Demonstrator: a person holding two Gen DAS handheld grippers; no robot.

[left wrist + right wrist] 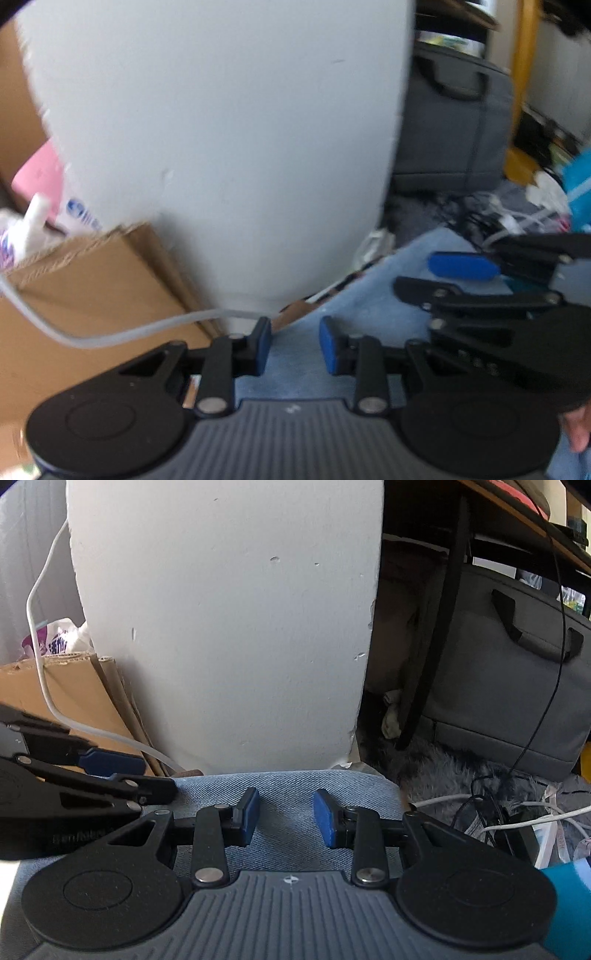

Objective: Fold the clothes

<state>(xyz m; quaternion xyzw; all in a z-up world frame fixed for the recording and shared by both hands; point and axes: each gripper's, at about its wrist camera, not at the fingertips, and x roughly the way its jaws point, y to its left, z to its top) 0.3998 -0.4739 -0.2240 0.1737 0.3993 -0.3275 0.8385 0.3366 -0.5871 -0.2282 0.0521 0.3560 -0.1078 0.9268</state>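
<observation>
A light blue denim garment (pixel 288 797) lies folded under both grippers, its far edge rounded against a white pillar. My right gripper (pixel 283 818) hovers just over the denim with its blue pads apart and nothing between them. My left gripper (pixel 295 343) stands open over the left part of the same denim (pixel 369 291), empty too. Each gripper shows in the other's view: the right gripper (pixel 443 273) at the right side, the left gripper (pixel 125 771) at the left, both with fingers spread.
A white pillar (pixel 225 627) rises straight ahead. Cardboard boxes (pixel 74 698) and a white cable (pixel 40 646) sit to its left. A grey bag (pixel 498 679) leans under a desk at the right, with tangled cables (pixel 509 812) on a grey rug. A hand (pixel 576 428) shows at the right edge.
</observation>
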